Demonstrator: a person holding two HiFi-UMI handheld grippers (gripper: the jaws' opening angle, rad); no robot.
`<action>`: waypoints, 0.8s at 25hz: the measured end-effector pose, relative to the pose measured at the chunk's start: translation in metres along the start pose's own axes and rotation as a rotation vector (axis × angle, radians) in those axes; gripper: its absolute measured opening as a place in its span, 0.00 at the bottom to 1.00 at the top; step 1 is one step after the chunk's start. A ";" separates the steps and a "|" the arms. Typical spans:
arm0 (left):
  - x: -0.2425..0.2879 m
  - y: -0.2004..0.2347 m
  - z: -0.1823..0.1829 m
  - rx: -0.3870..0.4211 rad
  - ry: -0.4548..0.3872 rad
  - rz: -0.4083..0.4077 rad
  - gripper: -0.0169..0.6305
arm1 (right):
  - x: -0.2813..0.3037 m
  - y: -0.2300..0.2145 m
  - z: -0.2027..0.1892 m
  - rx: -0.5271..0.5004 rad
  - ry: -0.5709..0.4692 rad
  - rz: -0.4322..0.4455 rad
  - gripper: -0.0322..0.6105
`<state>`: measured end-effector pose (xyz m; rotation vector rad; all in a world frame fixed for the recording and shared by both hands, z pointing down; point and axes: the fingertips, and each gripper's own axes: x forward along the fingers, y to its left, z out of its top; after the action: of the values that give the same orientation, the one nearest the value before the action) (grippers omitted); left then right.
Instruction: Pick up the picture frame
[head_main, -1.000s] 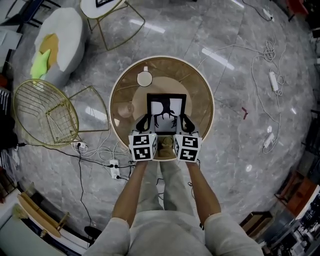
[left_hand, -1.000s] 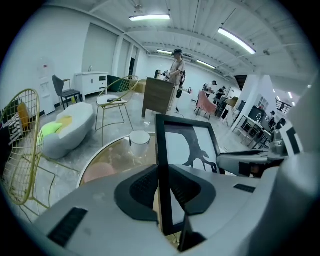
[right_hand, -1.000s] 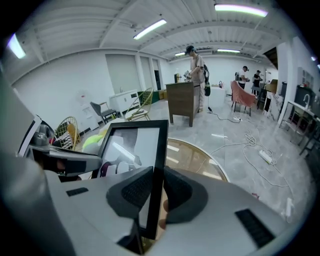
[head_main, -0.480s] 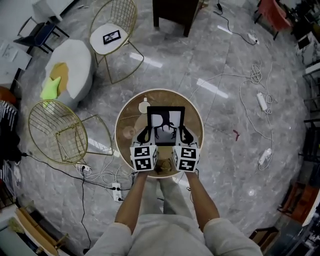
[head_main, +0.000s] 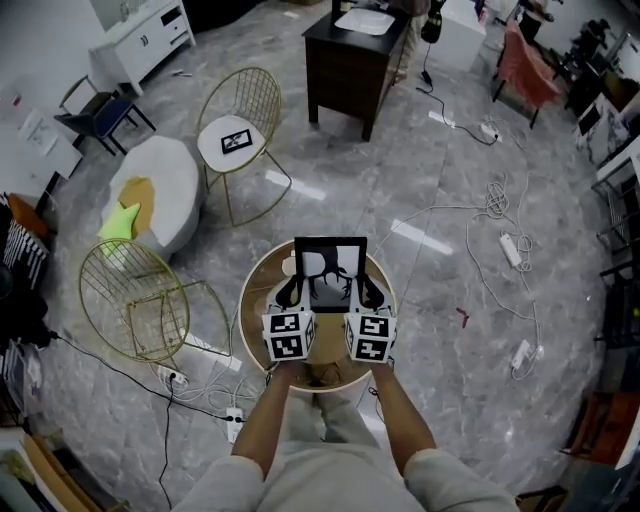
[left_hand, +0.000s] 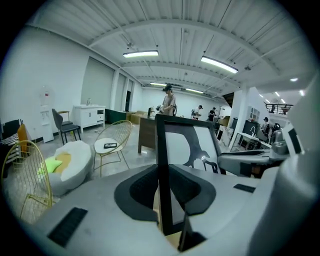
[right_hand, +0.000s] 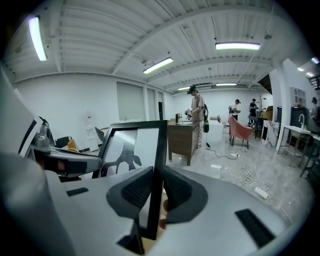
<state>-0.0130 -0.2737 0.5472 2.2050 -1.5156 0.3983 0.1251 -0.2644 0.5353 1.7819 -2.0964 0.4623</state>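
Black picture frame, perhaps an antler print, pinched by left gripper and right gripper.

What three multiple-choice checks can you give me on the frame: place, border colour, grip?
1. Where is the picture frame? A) flat on the floor B) held over the round table C) on the dark cabinet
2. Its border colour? A) gold B) white C) black
3. The left gripper and right gripper? A) both open B) only one gripping C) both shut on the frame's sides
Answers: B, the head view shows it above the tabletop; C, the border is black; C, each gripper view shows its jaws clamped on a frame edge.
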 end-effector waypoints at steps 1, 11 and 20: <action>-0.002 -0.001 0.008 0.005 -0.013 0.000 0.13 | -0.002 0.000 0.009 -0.004 -0.014 -0.001 0.16; -0.018 -0.016 0.081 0.060 -0.117 -0.008 0.13 | -0.022 -0.008 0.078 -0.020 -0.132 -0.013 0.16; -0.037 -0.021 0.135 0.100 -0.196 -0.003 0.13 | -0.041 -0.005 0.132 -0.034 -0.227 -0.008 0.16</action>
<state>-0.0075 -0.3048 0.4087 2.3837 -1.6242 0.2680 0.1294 -0.2905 0.3999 1.9000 -2.2299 0.2283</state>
